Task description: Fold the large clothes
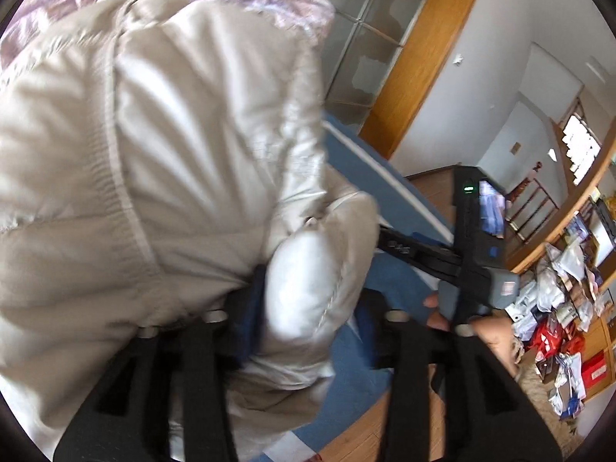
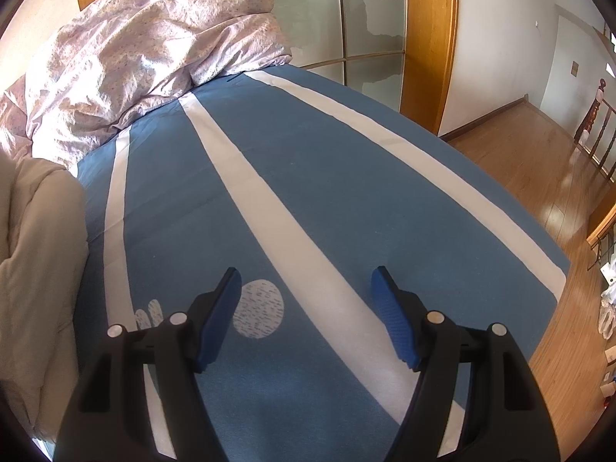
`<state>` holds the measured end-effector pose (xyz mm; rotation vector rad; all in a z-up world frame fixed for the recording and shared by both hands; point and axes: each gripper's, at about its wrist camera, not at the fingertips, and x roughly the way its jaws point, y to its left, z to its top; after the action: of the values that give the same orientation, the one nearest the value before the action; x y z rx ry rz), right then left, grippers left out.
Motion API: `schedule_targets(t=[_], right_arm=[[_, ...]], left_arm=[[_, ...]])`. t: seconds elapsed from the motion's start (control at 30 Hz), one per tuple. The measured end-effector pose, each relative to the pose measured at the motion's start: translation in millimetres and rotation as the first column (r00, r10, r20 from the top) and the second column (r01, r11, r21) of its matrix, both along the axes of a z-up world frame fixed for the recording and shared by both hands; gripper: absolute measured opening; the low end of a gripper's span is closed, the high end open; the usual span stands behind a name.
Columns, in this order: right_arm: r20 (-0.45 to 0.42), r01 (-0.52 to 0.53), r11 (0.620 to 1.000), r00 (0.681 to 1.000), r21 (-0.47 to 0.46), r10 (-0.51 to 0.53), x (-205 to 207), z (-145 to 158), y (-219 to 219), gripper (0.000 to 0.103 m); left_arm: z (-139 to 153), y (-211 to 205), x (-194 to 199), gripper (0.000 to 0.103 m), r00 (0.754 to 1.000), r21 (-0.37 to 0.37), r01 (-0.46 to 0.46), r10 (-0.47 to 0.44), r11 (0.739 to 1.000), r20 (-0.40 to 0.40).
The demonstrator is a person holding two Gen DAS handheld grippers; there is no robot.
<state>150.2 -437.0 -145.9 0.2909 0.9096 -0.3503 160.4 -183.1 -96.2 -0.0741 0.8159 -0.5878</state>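
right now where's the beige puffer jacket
In the left wrist view the beige puffer jacket fills the left side, bunched on the blue striped bed sheet, a fold between the left tongs.

Blue bedsheet [image 2: 327,200] lies open; quilt [image 2: 146,46] and jacket [image 2: 34,250] block left.

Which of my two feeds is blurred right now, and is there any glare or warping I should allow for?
Left wrist view: the beige jacket is smeared by motion, and the window behind is blown out. Right wrist view: sharp; the blue bedsheet and the right claw read cleanly, with sun glare on the wood floor. Both views: fisheye bends straight edges and darkens the corners.
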Motion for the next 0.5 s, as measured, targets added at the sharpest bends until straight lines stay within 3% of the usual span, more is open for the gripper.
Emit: schedule_targets(t=[0.03, 0.1, 0.2, 0.3, 0.5], right_arm=[[0.000, 0.002, 1.000, 1.000, 0.001, -0.002, -0.6, -0.2, -0.7, 0.070], [0.000, 0.005, 1.000, 1.000, 0.000, -0.005, -1.0, -0.6, -1.7, 0.070], [0.001, 0.007, 1.000, 1.000, 0.002, -0.007, -2.3, -0.7, -2.7, 0.070], [0.003, 0.007, 1.000, 1.000, 0.004, -0.007, -3.4, -0.9, -2.3, 0.070], [0.002, 0.002, 1.000, 1.000, -0.002, -0.002, -3.6, -0.9, 1.1, 0.070]], left_arm=[[4.4, 0.7, -4.4, 0.076, 1.000, -0.013, 0.016, -0.016, 1.000, 0.012], [15.0, -2.3, -17.6, 0.088, 0.997, -0.003, 0.022, -0.022, 1.000, 0.073], [30.2, -4.1, -34.3, 0.090, 0.991, 0.023, 0.027, -0.030, 0.999, 0.132], [45.2, 6.0, -42.7, 0.090, 0.990, -0.013, -0.009, 0.011, 1.000, 0.142], [70.9, 46.6, -44.6, 0.089, 0.954, -0.024, -0.206, 0.206, 0.978, 0.217]])
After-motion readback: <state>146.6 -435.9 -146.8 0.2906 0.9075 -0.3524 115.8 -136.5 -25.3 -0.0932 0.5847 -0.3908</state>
